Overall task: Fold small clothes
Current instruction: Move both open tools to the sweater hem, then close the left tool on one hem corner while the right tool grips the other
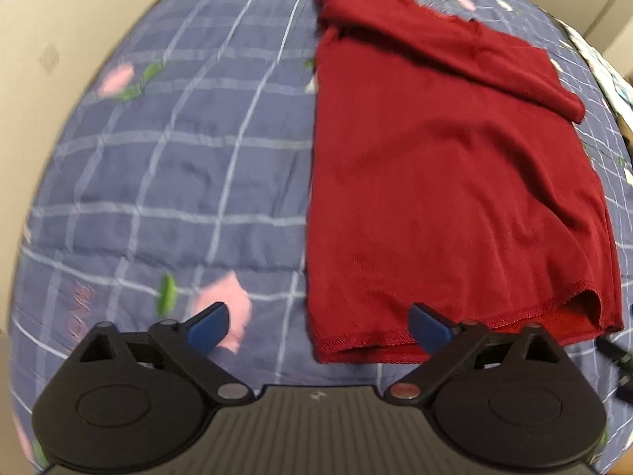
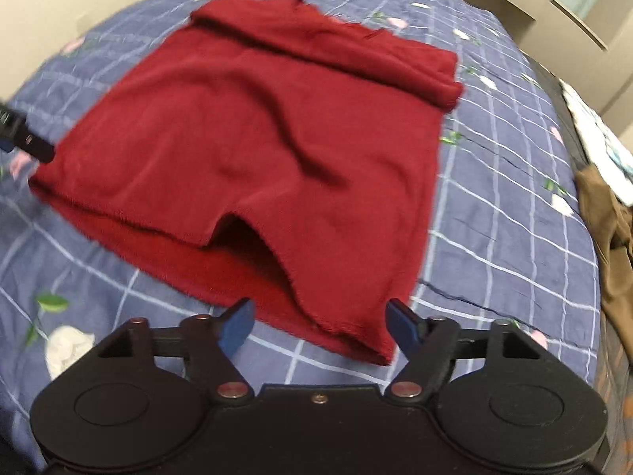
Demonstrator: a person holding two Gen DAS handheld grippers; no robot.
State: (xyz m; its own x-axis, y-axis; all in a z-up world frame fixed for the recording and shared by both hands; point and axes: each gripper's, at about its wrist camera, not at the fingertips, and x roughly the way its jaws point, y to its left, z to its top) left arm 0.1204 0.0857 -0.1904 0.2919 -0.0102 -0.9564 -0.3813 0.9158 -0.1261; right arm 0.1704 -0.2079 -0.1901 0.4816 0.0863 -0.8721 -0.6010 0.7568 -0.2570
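Observation:
A dark red garment (image 1: 435,166) lies flat on a blue checked bedspread (image 1: 158,158), its top part folded over. In the left wrist view my left gripper (image 1: 318,328) hovers at the near left corner of the hem, jaws wide apart, blue pads clear of the cloth. In the right wrist view the same garment (image 2: 257,138) has its hem gaping open toward me. My right gripper (image 2: 320,326) straddles the near right hem corner; the cloth lies between the open fingers, not pinched. A piece of the left gripper (image 2: 23,138) shows at the garment's left edge.
The bedspread (image 2: 494,198) carries a flower print and drops away at the right. A brown garment (image 2: 609,237) lies bunched at that edge, with a white patterned item (image 2: 593,126) behind it. Beige cardboard boxes (image 1: 47,51) stand around the bed.

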